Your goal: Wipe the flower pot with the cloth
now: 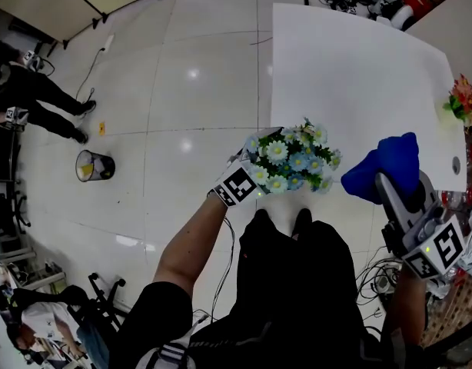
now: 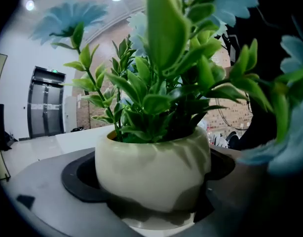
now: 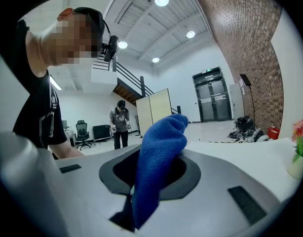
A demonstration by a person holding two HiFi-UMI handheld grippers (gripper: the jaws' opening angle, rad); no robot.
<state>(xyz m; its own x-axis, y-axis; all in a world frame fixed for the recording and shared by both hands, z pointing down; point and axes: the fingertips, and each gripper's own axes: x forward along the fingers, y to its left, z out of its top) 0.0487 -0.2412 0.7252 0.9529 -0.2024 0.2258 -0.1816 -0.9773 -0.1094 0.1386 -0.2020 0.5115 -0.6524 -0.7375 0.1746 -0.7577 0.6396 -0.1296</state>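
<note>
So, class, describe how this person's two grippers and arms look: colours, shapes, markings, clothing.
The left gripper and right gripper have smooth grey bodies with black recesses round the jaws. Each carries a white cube with black square markers. A thin dark cable hangs below the left one. The person wears a black short-sleeved top.

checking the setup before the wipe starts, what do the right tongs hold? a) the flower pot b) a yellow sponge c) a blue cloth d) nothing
c: the right gripper view shows the right tongs shut on the blue cloth; the flower pot sits in the left tongs.
</note>
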